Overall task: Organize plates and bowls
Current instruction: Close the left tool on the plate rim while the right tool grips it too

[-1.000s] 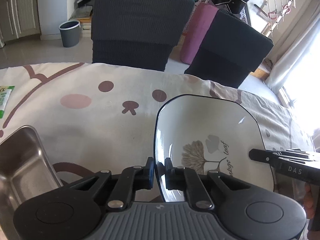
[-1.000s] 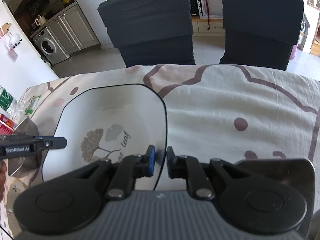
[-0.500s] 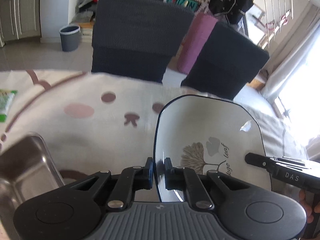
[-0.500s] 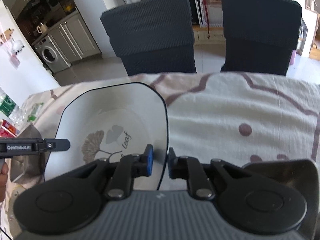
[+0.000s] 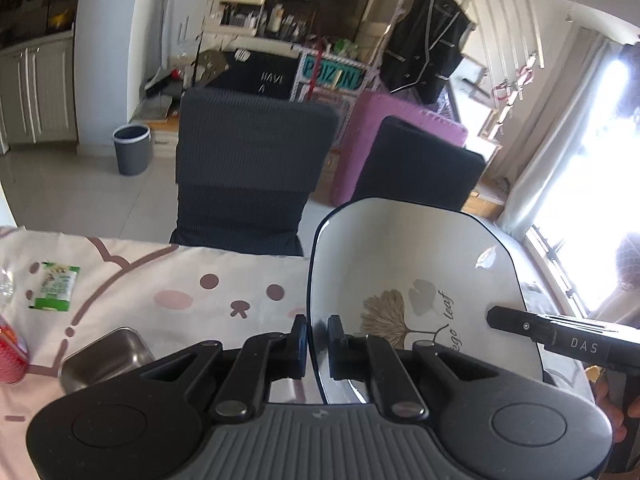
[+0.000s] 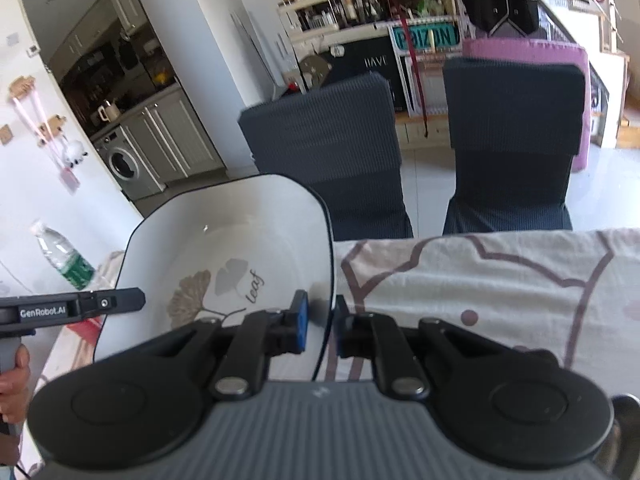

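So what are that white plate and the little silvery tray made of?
The plate looks like glazed ceramic: glossy white with bright glints, a thin dark rim and a printed leaf. The tray looks like brushed steel, grey with dull reflections.

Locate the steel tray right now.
In the left wrist view the steel tray sits on the tablecloth at lower left, beside the left gripper, which grips the leaf plate.
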A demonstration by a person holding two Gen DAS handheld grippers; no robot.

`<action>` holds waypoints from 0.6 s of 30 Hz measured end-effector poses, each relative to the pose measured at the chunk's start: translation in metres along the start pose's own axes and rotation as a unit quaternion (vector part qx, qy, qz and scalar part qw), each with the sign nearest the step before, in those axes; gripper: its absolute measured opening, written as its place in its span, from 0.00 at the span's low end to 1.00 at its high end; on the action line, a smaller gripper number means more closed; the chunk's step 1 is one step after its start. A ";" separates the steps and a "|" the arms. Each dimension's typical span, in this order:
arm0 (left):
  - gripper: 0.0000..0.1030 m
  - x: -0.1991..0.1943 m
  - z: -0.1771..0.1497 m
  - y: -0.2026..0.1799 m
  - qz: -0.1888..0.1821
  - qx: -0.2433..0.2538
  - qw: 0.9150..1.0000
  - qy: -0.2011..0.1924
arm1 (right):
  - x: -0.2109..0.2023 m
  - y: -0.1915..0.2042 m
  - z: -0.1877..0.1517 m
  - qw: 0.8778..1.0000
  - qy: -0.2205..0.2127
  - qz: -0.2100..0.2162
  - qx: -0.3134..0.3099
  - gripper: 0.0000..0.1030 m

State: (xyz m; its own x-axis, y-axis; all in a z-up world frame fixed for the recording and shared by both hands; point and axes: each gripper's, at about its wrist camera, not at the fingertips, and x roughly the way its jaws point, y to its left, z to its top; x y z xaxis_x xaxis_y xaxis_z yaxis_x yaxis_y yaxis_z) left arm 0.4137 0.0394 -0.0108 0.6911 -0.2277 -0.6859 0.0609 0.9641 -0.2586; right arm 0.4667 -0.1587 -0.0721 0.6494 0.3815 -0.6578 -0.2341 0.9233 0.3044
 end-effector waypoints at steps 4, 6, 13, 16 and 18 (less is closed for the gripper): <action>0.10 -0.042 -0.012 -0.015 -0.004 0.008 1.000 -0.015 | -0.043 0.013 -0.010 1.000 -0.009 -0.002 -0.006 0.15; 0.10 -0.062 -0.025 -0.021 -0.007 0.009 1.000 -0.018 | -0.064 0.018 -0.020 1.000 -0.012 -0.003 -0.010 0.15; 0.10 -0.104 -0.083 -0.028 -0.013 0.025 1.000 -0.001 | -0.117 0.029 -0.072 1.000 -0.002 -0.002 -0.007 0.14; 0.10 -0.108 -0.109 -0.025 -0.008 0.026 0.999 0.018 | -0.119 0.032 -0.097 1.000 0.012 -0.003 0.013 0.15; 0.10 -0.110 -0.126 -0.020 -0.007 0.023 0.999 0.032 | -0.119 0.033 -0.115 0.999 0.023 -0.002 0.025 0.15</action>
State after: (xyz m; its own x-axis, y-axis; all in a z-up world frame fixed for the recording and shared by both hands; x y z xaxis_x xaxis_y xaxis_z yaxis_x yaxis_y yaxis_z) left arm 0.2459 0.0275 -0.0159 0.6421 -0.2477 -0.7255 0.1043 0.9658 -0.2374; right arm 0.2986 -0.1686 -0.0633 0.6167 0.3796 -0.6896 -0.1944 0.9224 0.3338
